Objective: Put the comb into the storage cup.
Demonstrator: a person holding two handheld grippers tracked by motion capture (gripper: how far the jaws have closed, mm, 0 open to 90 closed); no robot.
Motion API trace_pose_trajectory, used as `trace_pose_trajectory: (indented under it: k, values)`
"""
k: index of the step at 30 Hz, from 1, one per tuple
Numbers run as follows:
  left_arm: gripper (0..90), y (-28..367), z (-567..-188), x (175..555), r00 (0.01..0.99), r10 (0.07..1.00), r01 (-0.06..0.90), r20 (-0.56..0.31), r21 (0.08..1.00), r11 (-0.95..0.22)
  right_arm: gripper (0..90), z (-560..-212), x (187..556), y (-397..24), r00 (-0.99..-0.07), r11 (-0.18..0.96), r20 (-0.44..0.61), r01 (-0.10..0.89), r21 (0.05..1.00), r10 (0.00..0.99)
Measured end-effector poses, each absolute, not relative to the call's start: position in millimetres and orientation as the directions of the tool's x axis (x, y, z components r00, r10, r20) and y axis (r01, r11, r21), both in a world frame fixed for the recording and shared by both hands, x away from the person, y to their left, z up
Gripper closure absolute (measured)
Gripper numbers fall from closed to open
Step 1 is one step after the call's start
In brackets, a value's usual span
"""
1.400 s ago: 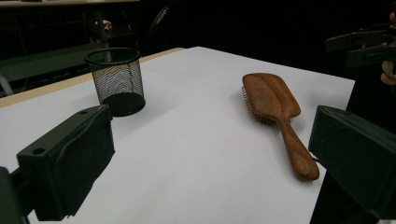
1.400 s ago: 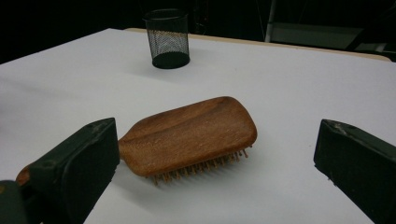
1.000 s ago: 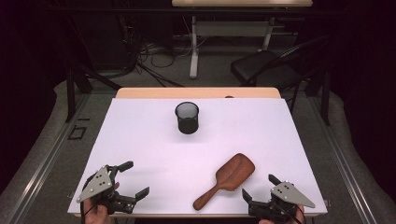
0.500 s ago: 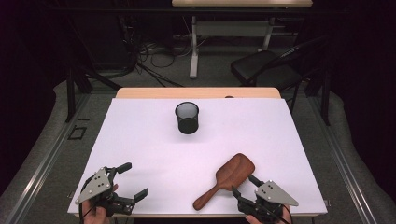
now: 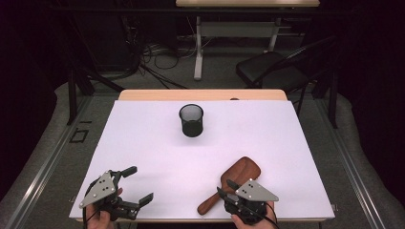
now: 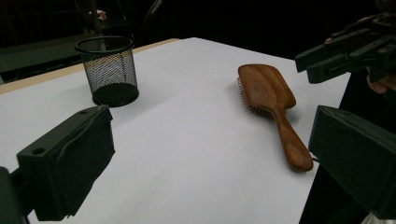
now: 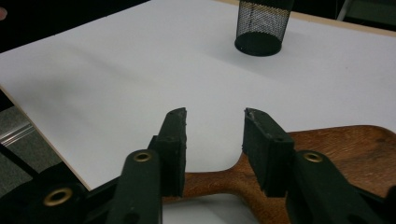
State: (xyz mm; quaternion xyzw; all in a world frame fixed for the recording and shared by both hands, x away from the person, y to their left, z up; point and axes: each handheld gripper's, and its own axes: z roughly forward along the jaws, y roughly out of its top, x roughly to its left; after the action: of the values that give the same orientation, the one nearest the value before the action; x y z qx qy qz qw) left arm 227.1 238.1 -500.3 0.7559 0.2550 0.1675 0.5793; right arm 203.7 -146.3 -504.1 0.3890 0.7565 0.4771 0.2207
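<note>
Left tool: at the near left corner of the white tabletop, jaws spread wide, nothing between them. Mesh cup: black, upright, standing alone toward the far middle of the tabletop, well apart from both tools. Wooden hairbrush: lying bristles down near the front edge, handle pointing toward the near side. Right tool: positioned over the brush's handle, jaws parted and not clamped; contact with the wood cannot be determined.
</note>
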Motion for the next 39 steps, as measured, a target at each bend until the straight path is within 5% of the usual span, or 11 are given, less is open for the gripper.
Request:
trace_pose_trajectory:
  k: [6, 11, 20, 39]
  values:
    - [0.4, 238, -501, 227, 0.815, 0.578, 0.194, -0.043, 0.96, -0.201, 71.8, -512, 209, -137, -0.617, 0.277, 0.038, 0.407, 0.871, 0.786]
    - [0.4, 238, -501, 226, 0.811, 0.583, 0.193, -0.042, 0.961, -0.199, 90.0, -517, 217, -129, -0.638, 0.307, 0.055, 0.441, 0.843, 0.768]
    - [0.4, 238, -503, 227, 0.814, 0.579, 0.197, -0.047, 0.96, -0.201, 90.0, -537, 238, -101, -0.655, 0.405, 0.043, 0.517, 0.754, 0.755]
    - [0.4, 238, -504, 228, 0.812, 0.581, 0.207, -0.053, 0.957, -0.202, 90.0, -548, 239, -103, -0.643, 0.424, 0.053, 0.562, 0.71, 0.764]
